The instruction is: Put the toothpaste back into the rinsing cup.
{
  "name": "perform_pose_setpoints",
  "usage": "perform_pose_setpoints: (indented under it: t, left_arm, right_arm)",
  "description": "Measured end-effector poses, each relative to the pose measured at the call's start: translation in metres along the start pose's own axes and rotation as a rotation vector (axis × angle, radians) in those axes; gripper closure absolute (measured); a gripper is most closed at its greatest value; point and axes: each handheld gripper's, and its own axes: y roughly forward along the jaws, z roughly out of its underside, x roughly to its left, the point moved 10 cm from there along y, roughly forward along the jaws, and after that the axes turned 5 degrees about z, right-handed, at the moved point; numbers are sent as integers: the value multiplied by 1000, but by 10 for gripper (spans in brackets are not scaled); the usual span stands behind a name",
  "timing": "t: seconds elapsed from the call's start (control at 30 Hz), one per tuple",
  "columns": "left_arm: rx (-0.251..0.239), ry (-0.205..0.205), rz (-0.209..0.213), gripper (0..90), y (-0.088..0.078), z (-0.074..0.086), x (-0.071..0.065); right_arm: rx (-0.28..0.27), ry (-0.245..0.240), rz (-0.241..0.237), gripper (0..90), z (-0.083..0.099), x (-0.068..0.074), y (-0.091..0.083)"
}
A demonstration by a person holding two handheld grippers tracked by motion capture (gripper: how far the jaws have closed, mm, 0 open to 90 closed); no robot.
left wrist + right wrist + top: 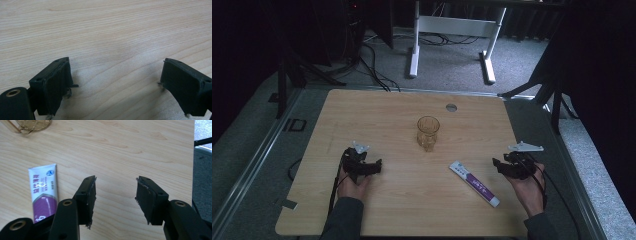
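Wooden table [377,115], both my grippers resting low near its front edge. Glass cup [428,132] upright at centre: likely rigid, slick, breakable; I'd take it at mid-wall with light pressure. Toothpaste tube [474,183] lies flat between the cup and my right gripper [116,197], just beside it: light, soft-bodied; grip across the width. Left gripper [116,82] jaws spread, empty; right likewise.

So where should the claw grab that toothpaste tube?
Probably around the middle of the flat white-and-purple toothpaste tube, coming straight down from above with the open right claw. It lies flat on the wooden table, so pinch across its narrow width.
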Motion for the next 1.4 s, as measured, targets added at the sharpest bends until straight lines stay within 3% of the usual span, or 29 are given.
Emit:
perform_pose_setpoints:
  t: [0.33,0.77,1.07,1.4]
  left_arm:
    - [0,-2,-3,97,0,0,0]
    - [-1,-7,-7,97,0,0,-1]
    - [-1,-8,-7,97,0,0,-1]
    - [-1,-7,-7,97,0,0,-1]
  right_arm:
    - [19,-46,-3,506,-6,8,-7]
    - [93,-90,-70,542,-8,18,-17]
    - [134,-87,-133,543,-7,25,-14]
    - [200,-110,-154,563,-4,34,-7]
